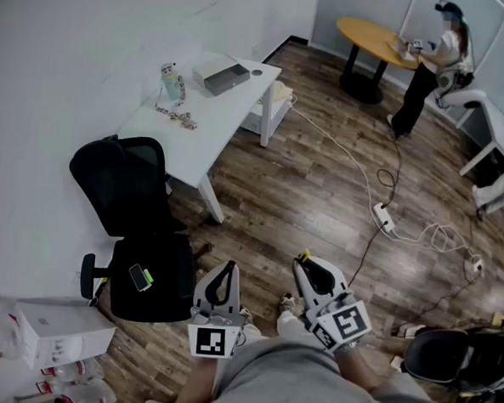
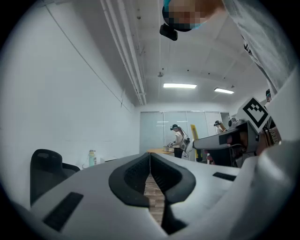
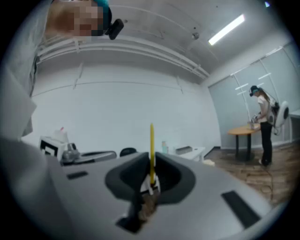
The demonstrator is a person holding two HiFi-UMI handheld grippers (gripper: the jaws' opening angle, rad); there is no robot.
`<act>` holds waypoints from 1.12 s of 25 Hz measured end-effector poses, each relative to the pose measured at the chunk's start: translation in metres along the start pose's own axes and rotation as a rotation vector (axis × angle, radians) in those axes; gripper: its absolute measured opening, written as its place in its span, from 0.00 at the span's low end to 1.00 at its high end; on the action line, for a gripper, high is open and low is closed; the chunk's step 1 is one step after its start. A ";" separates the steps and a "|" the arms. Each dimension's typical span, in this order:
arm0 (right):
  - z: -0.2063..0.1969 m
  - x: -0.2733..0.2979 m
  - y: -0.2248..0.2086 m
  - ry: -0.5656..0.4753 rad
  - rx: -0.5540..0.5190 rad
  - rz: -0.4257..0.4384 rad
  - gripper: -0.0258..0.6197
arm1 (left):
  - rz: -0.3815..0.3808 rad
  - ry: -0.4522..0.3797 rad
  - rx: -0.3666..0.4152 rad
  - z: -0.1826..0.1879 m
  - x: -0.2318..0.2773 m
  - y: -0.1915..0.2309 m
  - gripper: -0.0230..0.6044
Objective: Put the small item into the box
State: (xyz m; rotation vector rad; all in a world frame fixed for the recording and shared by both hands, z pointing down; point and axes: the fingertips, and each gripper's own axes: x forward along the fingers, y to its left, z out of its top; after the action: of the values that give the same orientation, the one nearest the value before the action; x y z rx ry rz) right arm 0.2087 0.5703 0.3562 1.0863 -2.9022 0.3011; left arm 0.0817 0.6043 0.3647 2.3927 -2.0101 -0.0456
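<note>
We held both grippers low, close to body, well apart from white table (image 1: 205,134). Left gripper (image 2: 150,165): jaws pressed together, nothing between them. Right gripper (image 3: 151,180): clamped on thin yellow stick (image 3: 151,143), which poked out past the jaw tips. Box (image 1: 222,76) sat at far end of table, near bottle (image 1: 169,81). Black chair (image 1: 125,184) stood between us and table, phone (image 1: 139,276) on its seat.
</note>
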 end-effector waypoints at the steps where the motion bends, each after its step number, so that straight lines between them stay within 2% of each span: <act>1: -0.001 0.001 0.000 0.000 0.004 0.000 0.14 | -0.003 0.002 0.006 0.000 0.000 0.000 0.09; 12: 0.002 0.005 -0.016 -0.013 0.004 0.025 0.14 | -0.016 0.002 0.049 -0.001 0.021 -0.013 0.09; 20: -0.001 -0.010 -0.059 -0.010 0.031 0.015 0.14 | -0.020 0.008 0.053 -0.001 0.049 -0.048 0.09; 28: 0.005 -0.022 -0.108 -0.014 0.000 0.031 0.14 | 0.011 0.007 0.071 -0.005 0.079 -0.081 0.09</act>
State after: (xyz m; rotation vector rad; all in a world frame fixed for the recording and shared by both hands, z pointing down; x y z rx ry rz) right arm 0.2958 0.5042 0.3679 1.0482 -2.9340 0.2955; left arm 0.1756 0.5405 0.3661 2.4190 -2.0561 0.0352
